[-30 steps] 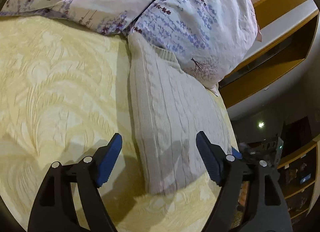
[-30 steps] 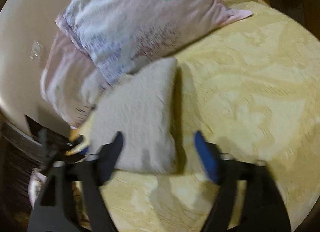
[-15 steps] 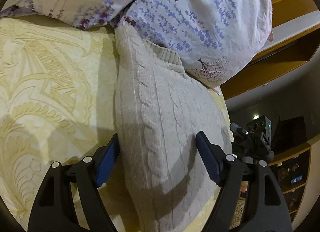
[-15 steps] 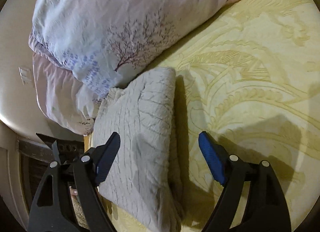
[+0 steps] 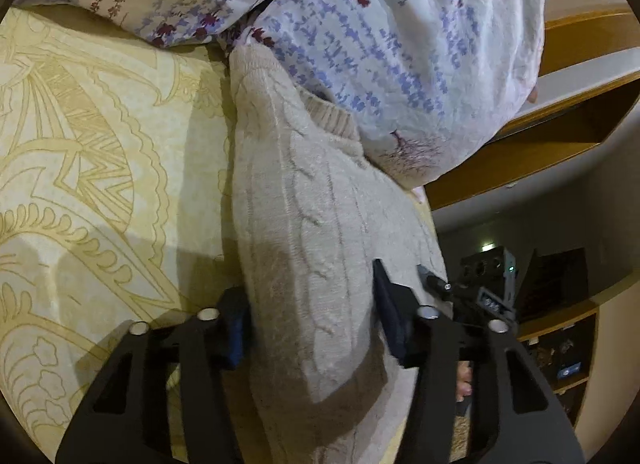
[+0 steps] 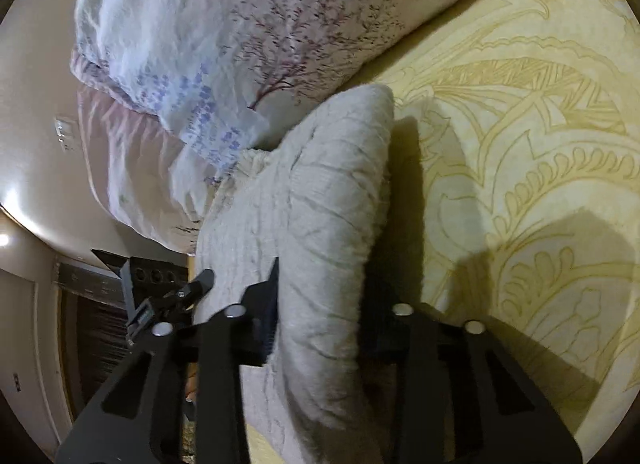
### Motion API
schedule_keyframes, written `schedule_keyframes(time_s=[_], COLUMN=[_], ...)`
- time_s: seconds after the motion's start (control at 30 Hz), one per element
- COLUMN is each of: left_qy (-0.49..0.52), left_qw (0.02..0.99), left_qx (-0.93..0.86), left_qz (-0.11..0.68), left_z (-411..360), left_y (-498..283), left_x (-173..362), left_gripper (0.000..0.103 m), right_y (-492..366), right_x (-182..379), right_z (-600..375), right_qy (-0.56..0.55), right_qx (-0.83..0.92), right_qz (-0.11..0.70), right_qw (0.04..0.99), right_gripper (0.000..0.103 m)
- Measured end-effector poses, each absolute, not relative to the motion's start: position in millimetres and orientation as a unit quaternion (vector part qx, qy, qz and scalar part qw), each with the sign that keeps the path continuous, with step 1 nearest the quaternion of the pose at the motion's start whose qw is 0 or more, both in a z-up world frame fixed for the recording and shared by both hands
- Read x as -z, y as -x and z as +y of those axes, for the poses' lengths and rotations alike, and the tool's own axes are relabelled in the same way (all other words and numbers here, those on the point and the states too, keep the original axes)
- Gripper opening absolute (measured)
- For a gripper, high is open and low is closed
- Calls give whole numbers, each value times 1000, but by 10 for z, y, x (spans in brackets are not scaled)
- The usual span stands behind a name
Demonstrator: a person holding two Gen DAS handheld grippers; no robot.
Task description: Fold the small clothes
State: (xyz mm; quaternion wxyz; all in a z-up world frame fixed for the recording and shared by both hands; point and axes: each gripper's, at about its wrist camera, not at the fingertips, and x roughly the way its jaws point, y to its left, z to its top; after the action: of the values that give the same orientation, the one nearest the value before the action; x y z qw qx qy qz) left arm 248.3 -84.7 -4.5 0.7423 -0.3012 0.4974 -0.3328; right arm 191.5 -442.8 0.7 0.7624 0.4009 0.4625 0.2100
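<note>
A folded beige cable-knit sweater [image 5: 320, 232] lies on the yellow patterned bedspread [image 5: 92, 167], its far end tucked against the floral pillows. My left gripper [image 5: 312, 320] has closed on the sweater's near end, the knit bunched between its fingers. In the right wrist view the same sweater [image 6: 320, 199] shows from its other end, and my right gripper [image 6: 320, 316] is likewise closed on it, squeezing the fold. Each gripper shows at the edge of the other's view.
Two floral pillows [image 5: 400, 43] lean over the sweater's far end; they also show in the right wrist view [image 6: 224, 35]. The bed's edge runs beside the sweater, with wooden shelving [image 5: 560, 111] beyond. Open bedspread [image 6: 520, 143] lies on the sweater's other side.
Both grippers moved down onto the sweater's two ends and their fingers closed in on it, bunching the knit. The sweater has stayed in place beside the pillows.
</note>
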Motion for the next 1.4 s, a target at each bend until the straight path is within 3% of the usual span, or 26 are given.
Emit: schedule_keyframes(time_s=[0.17, 0.6, 0.73, 0.9, 0.97, 1.13, 1.23, 1.3, 1.4], left_qy=[293, 266, 259, 309, 290, 204, 130, 95, 41], left_qw=[747, 790, 786, 770, 784, 852, 894, 912, 924], left_qx=[350, 318, 290, 279, 270, 229, 216, 215, 207], left_qz=[484, 452, 480, 483, 477, 425, 370, 337, 320], left_z=[-787, 162, 407, 515, 511, 481, 336, 190, -30], left_y=[-2406, -2102, -2143, -2187, -2139, -1896, -1660, -1519, -1406], left_x=[-87, -484, -221, 46, -43, -360, -557, -700, -809], left_gripper=[40, 40, 40, 47, 48, 48, 48, 49, 56], right_y=[-1784, -1663, -1749, -1820, -1768, -1497, -1482, -1495, -1495], right_x=[-205, -595, -308, -144, -214, -317, -299, -256, -207], right_z=[-4309, -3141, -2857, -2892, -2951, -3146, -3097, -3034, -3005], right_qy=[-394, -299, -287, -302, -291, -282, -263, -254, -255], right_qx=[-208, -246, -211, -187, -177, -166, -168, -167, -171], right_qz=[436, 402, 441, 458, 453, 418, 420, 425, 426], right_qw=[782, 830, 824, 815, 824, 848, 852, 852, 851], right_gripper=[27, 26, 26, 37, 44, 48, 48, 42, 38])
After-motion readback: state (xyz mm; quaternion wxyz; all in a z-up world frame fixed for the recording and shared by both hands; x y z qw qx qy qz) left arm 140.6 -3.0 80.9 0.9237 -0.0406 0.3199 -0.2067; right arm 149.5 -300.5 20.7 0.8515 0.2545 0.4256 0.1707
